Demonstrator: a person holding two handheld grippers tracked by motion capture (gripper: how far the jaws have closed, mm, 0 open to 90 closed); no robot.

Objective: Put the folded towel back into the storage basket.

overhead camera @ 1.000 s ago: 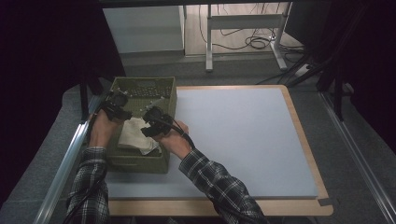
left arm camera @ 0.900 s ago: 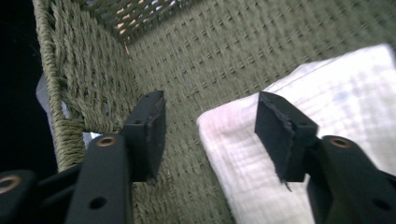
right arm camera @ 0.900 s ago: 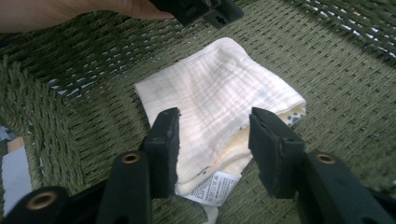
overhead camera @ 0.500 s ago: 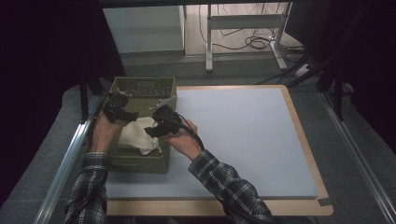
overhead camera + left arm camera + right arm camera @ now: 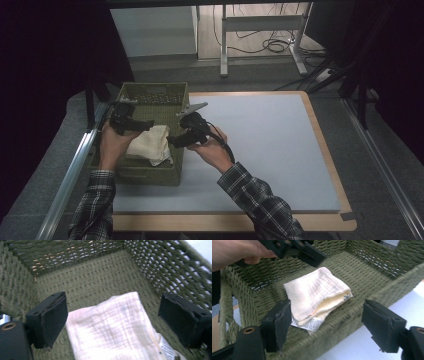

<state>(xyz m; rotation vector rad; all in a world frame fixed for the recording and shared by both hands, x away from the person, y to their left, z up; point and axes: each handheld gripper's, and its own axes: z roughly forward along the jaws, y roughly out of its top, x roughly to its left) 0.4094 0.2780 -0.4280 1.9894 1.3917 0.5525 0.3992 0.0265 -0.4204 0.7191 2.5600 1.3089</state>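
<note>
A folded cream cloth (image 5: pixel 149 144) with a printed label lies flat in a green woven basket (image 5: pixel 150 176) at the table's left. My left gripper (image 5: pixel 148 123) hangs open just above the cloth's far end, inside the basket. In the left gripper view the cloth (image 5: pixel 112 330) lies below the wide-apart jaws of the left gripper (image 5: pixel 113 307), untouched. My right gripper (image 5: pixel 173 142) is open at the basket's right rim and points left at the cloth. In the right gripper view the right gripper (image 5: pixel 329 321) faces the cloth (image 5: pixel 314 295) across the rim of the basket (image 5: pixel 364 302).
The basket stands on a pale mat (image 5: pixel 265 145) set on a wooden board (image 5: pixel 325 145). A metal rail (image 5: pixel 75 165) runs along the table's left side. Beyond the table, cables (image 5: pixel 272 45) and a desk frame stand on the floor.
My right gripper has drawn back to the right, from above the cloth to the basket's right rim. The left gripper has barely moved. The cloth rests in the basket.
</note>
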